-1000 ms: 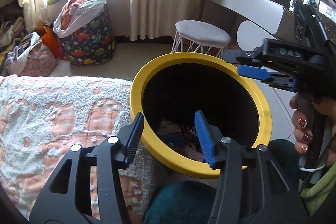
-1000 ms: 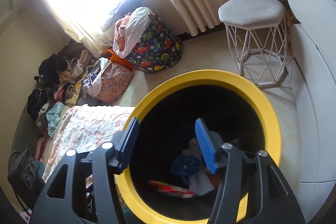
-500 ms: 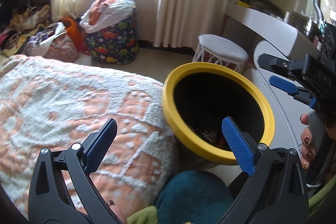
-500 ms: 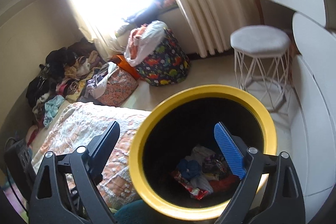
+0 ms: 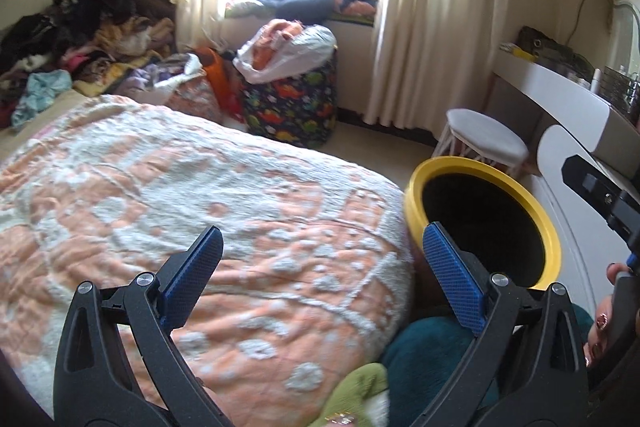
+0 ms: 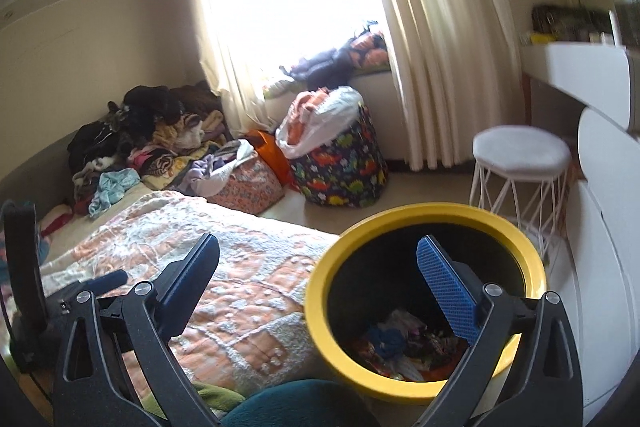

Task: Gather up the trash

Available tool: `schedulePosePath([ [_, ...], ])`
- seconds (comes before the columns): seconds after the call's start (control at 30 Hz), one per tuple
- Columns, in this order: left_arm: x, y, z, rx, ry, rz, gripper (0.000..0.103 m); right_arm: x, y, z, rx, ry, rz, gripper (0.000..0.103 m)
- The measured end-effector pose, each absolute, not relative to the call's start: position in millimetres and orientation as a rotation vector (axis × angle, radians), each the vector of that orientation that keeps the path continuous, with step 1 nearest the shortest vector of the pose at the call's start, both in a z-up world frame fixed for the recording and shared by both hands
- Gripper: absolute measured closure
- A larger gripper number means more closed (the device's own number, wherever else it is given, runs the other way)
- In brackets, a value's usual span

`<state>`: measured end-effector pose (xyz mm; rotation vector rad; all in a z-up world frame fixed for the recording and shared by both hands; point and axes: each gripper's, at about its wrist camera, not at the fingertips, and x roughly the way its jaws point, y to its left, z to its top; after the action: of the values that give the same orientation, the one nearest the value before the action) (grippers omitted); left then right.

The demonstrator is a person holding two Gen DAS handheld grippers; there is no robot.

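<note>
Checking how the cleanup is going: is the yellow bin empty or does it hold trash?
Holds trash: the yellow bin has crumpled colourful wrappers covering its bottom, well below the rim.

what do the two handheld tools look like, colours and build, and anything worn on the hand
Each tool, left and right, is a black plastic frame with triangular cut-outs and silver rivets, carrying two flat fingers faced with blue cross-hatched pads. The hand at the left view's edge wears dark red nail polish with small decorations.

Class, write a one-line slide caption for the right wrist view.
Right gripper opening, empty, above the yellow-rimmed bin holding collected trash.
</note>
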<state>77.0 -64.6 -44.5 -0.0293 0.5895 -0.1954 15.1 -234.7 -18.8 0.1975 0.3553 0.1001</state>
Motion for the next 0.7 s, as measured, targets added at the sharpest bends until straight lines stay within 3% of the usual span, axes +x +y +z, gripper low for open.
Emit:
schedulePosePath([
  [0.7,47.8,-40.7,-39.8,-0.017,0.515,-0.142,0.011,-7.1,-209.6,-25.7,0.103,0.256,0.060,0.007],
])
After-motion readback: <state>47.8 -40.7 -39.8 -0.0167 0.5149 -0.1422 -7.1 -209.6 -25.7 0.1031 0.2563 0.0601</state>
